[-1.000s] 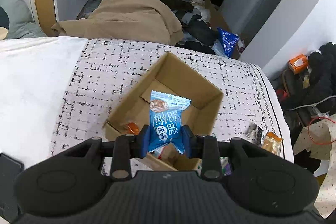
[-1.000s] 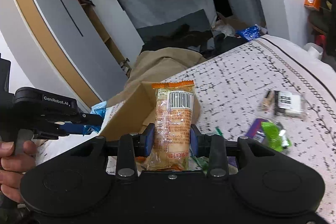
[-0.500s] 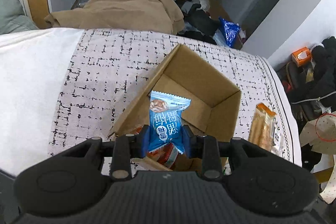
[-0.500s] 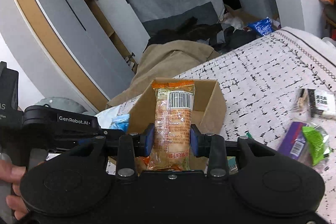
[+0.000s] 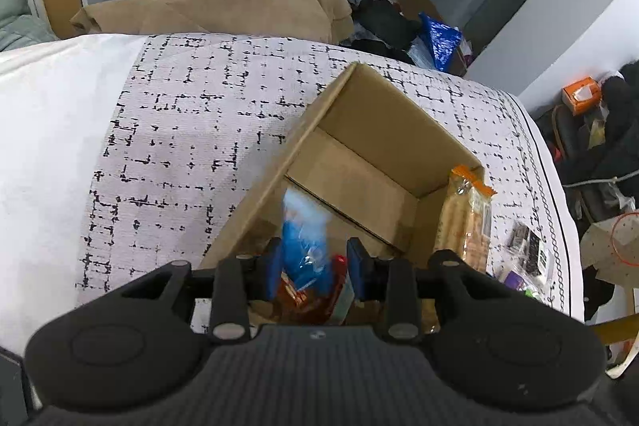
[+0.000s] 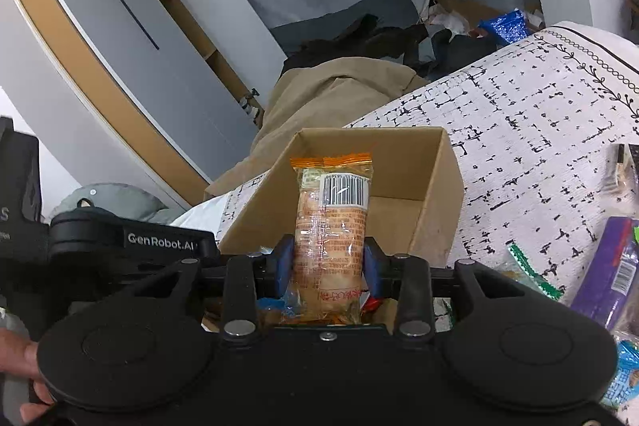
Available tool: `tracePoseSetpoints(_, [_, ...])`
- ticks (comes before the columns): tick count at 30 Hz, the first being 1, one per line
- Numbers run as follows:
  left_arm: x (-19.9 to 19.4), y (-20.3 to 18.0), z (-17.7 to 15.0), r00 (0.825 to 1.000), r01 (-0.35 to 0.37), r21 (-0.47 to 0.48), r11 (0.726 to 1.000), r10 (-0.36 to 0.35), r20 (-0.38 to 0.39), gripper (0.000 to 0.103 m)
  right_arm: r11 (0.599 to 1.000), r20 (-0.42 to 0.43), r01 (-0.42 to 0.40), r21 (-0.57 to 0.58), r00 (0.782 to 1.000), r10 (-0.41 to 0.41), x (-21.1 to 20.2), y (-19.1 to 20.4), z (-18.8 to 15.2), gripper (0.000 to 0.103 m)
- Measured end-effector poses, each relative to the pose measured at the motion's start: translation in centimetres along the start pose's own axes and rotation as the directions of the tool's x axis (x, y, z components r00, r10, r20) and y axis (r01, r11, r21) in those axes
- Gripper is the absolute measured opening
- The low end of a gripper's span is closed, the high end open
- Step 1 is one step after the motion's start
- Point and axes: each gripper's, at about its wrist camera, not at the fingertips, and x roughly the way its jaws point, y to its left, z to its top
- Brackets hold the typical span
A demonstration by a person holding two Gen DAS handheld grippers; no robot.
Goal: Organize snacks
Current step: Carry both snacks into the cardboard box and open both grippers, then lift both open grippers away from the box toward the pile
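My left tool [image 5: 313, 264] has its fingers apart, and the blurred blue crinkly snack packet [image 5: 305, 244] sits loose between them over the open brown cardboard box [image 5: 383, 130] on the bed. My right tool [image 6: 328, 260] is clamped on the long orange-trimmed clear cake wrapper [image 6: 331, 222] at its lower half; it looks light, soft and crushable, so I judge a gentle mid-body pinch suits it.

A bed [image 5: 191, 114] covered by a white spread with black dashed checks carries an open cardboard box [image 5: 383, 130] near its middle. Loose snack packets [image 5: 523, 250] lie on the cover beside the box, among them a purple packet [image 6: 611, 278].
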Motion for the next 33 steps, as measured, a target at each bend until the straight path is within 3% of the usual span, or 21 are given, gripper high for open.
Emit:
tracePoseSetpoints(2, [0.2, 0.1, 0.3, 1.0, -0.016, -0.02, 1.0, 0.016, -0.017, 0.038, 1.0, -0.001, 0.027, -0.012, 1.0, -0.027, 0.1, 0.2, -0.2, 0.053])
tracePoseSetpoints(9, [-0.8, 0.0, 0.2, 1.0, -0.009, -0.021, 1.0, 0.008, -0.018, 0.06, 1.0, -0.009, 0.013, -0.022, 1.0, -0.014, -1.3, 0.2, -0.5, 0.054])
tracePoseSetpoints(11, [-1.2, -0.2, 0.0, 1.0, -0.011, -0.02, 1.0, 0.011, -0.017, 0.068, 0.999, -0.012, 0.026, -0.025, 1.0, -0.026, -1.8, 0.2, -0.5, 0.062])
tracePoseSetpoints(15, [-2.5, -0.8, -0.6, 1.0, -0.012, -0.003, 1.0, 0.012, 0.004, 0.083, 0.999, -0.007, 0.044, -0.029, 0.999, -0.044, -3.4, -0.1, -0.6, 0.064])
tracePoseSetpoints(24, [-4.0, -2.1, -2.1, 1.0, -0.029, 0.028, 0.999, 0.029, 0.005, 0.087, 0.994, 0.002, 0.097, -0.046, 0.995, -0.097, -7.1, -1.1, -0.7, 0.075])
tracePoseSetpoints(33, [-5.1, -4.4, -4.4, 0.999, 0.027, 0.071, 0.997, -0.028, 0.016, 0.103, 0.985, 0.043, 0.157, -0.075, 0.987, -0.154, -10.8, -2.5, -0.5, 0.092])
